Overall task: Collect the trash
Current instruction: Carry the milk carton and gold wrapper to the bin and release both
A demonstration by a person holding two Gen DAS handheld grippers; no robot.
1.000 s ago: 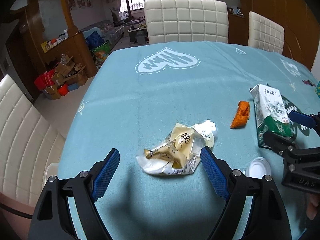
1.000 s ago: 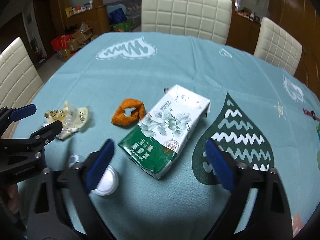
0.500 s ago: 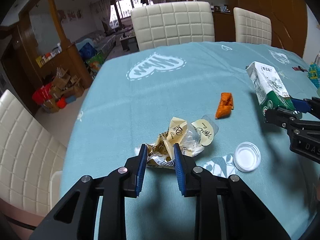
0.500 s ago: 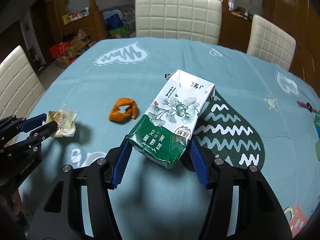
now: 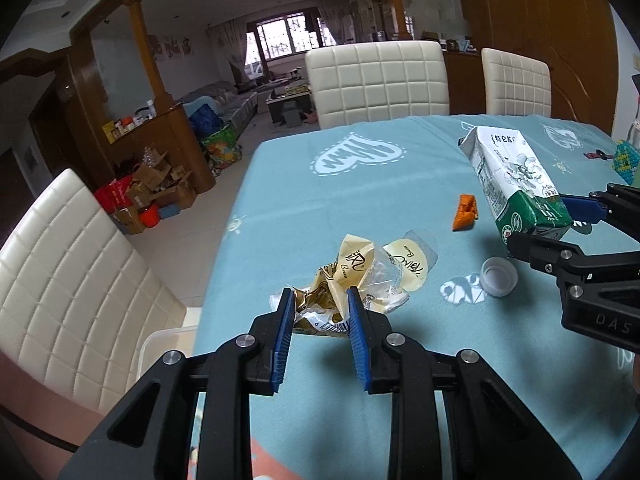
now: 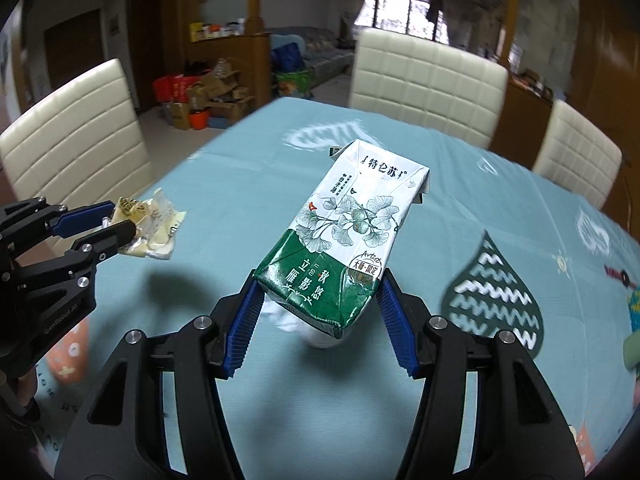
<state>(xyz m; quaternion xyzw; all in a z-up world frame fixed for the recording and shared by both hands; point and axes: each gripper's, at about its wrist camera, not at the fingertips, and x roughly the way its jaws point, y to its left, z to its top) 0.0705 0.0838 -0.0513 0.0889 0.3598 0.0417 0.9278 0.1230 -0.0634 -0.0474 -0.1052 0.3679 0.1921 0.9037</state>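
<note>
My left gripper is shut on a crumpled yellow and clear wrapper and holds it above the blue tablecloth; the wrapper also shows in the right wrist view. My right gripper is shut on the green end of a white and green milk carton, lifted off the table and tilted away from me. The carton shows at the right of the left wrist view. An orange wrapper and a white cap lie on the cloth.
White padded chairs stand at the far side, the far right and the left. A white bin rim shows below the table's left edge. Cardboard boxes sit on the floor beyond.
Both grippers closed: the left on the wrapper, the right on the carton. Both have since lifted their loads off the cloth.
</note>
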